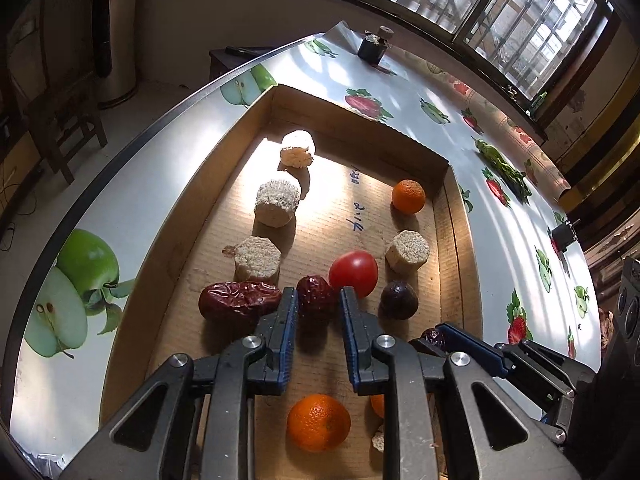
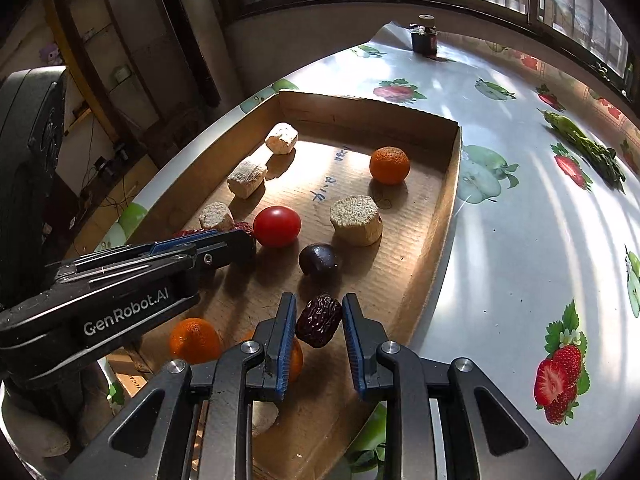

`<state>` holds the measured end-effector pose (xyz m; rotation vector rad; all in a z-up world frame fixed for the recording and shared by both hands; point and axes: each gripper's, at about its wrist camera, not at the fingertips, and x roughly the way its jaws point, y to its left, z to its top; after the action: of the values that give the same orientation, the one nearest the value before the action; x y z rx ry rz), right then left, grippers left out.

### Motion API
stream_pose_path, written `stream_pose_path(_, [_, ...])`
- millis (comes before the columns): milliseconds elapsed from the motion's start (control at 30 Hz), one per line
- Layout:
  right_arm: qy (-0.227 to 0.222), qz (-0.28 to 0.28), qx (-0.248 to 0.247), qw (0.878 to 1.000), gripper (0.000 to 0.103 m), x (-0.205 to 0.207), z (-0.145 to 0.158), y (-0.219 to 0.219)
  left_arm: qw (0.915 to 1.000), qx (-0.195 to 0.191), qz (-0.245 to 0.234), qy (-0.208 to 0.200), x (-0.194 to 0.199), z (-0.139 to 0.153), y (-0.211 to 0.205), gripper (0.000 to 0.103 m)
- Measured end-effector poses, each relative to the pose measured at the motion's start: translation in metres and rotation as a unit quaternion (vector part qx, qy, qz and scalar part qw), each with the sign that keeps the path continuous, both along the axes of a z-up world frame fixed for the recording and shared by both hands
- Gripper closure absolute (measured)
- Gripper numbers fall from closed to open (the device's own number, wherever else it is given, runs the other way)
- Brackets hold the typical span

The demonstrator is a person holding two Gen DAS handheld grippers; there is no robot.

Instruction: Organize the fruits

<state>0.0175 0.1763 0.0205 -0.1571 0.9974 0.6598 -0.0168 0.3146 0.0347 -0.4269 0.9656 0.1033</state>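
Observation:
A shallow cardboard tray (image 1: 456,216) (image 2: 448,184) lies on the table with the fruit in it. My left gripper (image 1: 318,304) is shut on a wrinkled red date (image 1: 316,294), low over the tray floor. A larger red date (image 1: 238,300) lies just left of it, and a red tomato (image 1: 354,272) sits just beyond. My right gripper (image 2: 319,316) is shut on a darker date (image 2: 319,321), held near the tray's right side. A dark plum (image 2: 319,260) lies just ahead of it. In the right wrist view the left gripper (image 2: 246,240) comes in from the left.
Oranges (image 1: 408,196) (image 1: 318,422) lie at the tray's far right and near end. Several pale cob pieces (image 1: 276,202) (image 2: 356,220) stand in the tray, most along its left side. A fruit-print tablecloth (image 2: 520,240) covers the table. A small dark block (image 1: 372,50) stands at the far edge.

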Motion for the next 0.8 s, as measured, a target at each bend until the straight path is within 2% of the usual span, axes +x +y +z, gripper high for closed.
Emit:
stream_pose_path(67, [-0.003,-0.001,0.006,1.0,0.077,-0.003,0.002,-0.002,1.0,0.0,0.007,-0.004,-0.007,0.007,0.0,0.077])
stream_pose_path(133, [-0.005,-0.005,0.013,1.0,0.072,-0.008,0.006,-0.006,0.9998,0.003,0.015,-0.011,-0.017,0.017,-0.002,0.066])
stream_pose_path(167, [-0.007,-0.006,0.019,1.0,0.07,-0.01,0.009,-0.009,0.9996,0.01,0.017,-0.02,-0.023,0.023,-0.004,0.064])
stream_pose_path(267, [-0.024,-0.023,0.035,0.999,0.069,-0.023,0.022,-0.026,0.9972,0.049,0.028,-0.049,-0.043,0.044,-0.014,0.053])
stream_pose_path(333, [-0.04,-0.039,0.049,0.997,0.064,-0.035,0.032,-0.041,0.9927,0.088,0.044,-0.07,-0.058,0.057,-0.024,0.039])
stream_pose_path(367, [-0.048,-0.05,0.055,0.996,0.062,-0.042,0.037,-0.05,0.989,0.112,0.056,-0.078,-0.066,0.063,-0.029,0.036])
stream_pose_path(433, [-0.068,-0.074,0.052,0.994,0.058,-0.055,0.044,-0.068,0.9766,0.171,0.088,-0.096,-0.082,0.076,-0.041,0.02])
stream_pose_path(533, [-0.098,-0.109,0.039,0.988,0.056,-0.073,0.052,-0.093,0.9576,0.222,0.136,-0.124,-0.104,0.091,-0.055,0.004])
stream_pose_path(600, [-0.11,-0.134,0.037,0.984,0.055,-0.082,0.054,-0.11,0.951,0.23,0.151,-0.14,-0.115,0.096,-0.062,0.003])
stream_pose_path(667, [-0.116,-0.16,0.042,0.979,0.054,-0.09,0.053,-0.126,0.9486,0.235,0.153,-0.146,-0.121,0.098,-0.069,0.003])
stream_pose_path(800, [-0.118,-0.174,0.046,0.976,0.053,-0.099,0.053,-0.14,0.947,0.249,0.143,-0.143,-0.126,0.097,-0.084,0.003])
